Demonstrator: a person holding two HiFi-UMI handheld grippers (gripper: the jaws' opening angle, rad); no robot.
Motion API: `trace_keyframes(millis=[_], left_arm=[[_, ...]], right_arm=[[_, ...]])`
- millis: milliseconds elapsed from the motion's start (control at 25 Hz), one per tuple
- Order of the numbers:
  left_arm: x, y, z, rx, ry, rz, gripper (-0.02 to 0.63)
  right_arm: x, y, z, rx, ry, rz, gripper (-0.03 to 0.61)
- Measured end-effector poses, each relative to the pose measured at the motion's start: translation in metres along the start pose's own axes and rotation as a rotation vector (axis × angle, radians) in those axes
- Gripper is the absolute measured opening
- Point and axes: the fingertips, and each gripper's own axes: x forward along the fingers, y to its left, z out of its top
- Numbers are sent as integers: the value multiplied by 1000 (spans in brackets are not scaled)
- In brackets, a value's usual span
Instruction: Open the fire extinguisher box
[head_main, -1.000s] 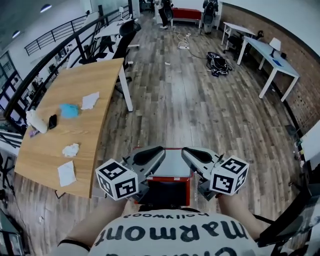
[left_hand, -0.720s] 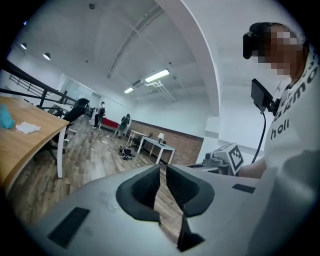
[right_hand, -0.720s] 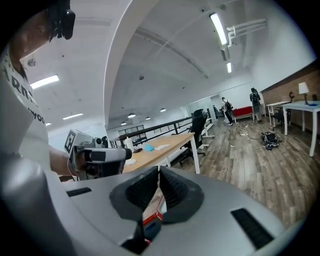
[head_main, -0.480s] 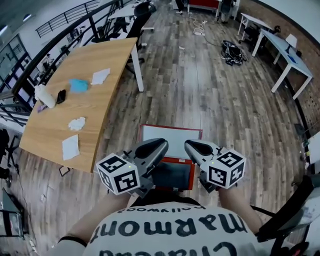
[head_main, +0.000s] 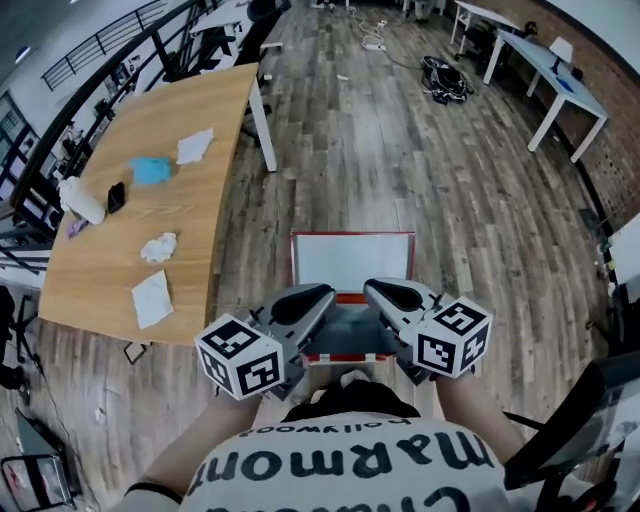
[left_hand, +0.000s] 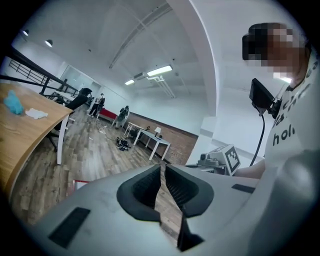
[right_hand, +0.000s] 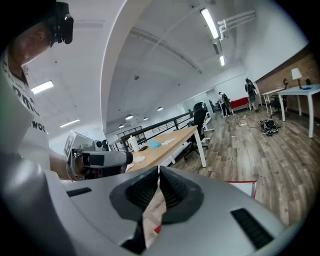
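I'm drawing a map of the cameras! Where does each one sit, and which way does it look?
Head view: on the person's head, looking steeply down at the red box on the floor; left gripper, right gripper and shirt show.
Left gripper view: on that gripper, looking along empty jaws that have just been closing, across the room; shirt and right gripper show.
Right gripper view: on that gripper, looking along shut jaws towards the wooden table; left gripper shows.
Shared: all three see the red box.

An open-plan office: long wooden desk, white desks, office chairs, plank floor.
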Motion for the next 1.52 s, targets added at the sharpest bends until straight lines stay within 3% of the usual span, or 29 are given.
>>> trace_keyframes(millis=[360, 560, 1520], left_arm=[[-22, 3, -13, -21, 10, 3, 28], [-16, 1, -13, -38, 7, 10, 28], [7, 3, -9, -53, 12, 23, 28]], right_arm=[[-2, 17, -15, 13, 27, -30, 15], [0, 17, -15, -45, 60, -19, 15], [-3, -14, -15, -36, 85, -27, 9]])
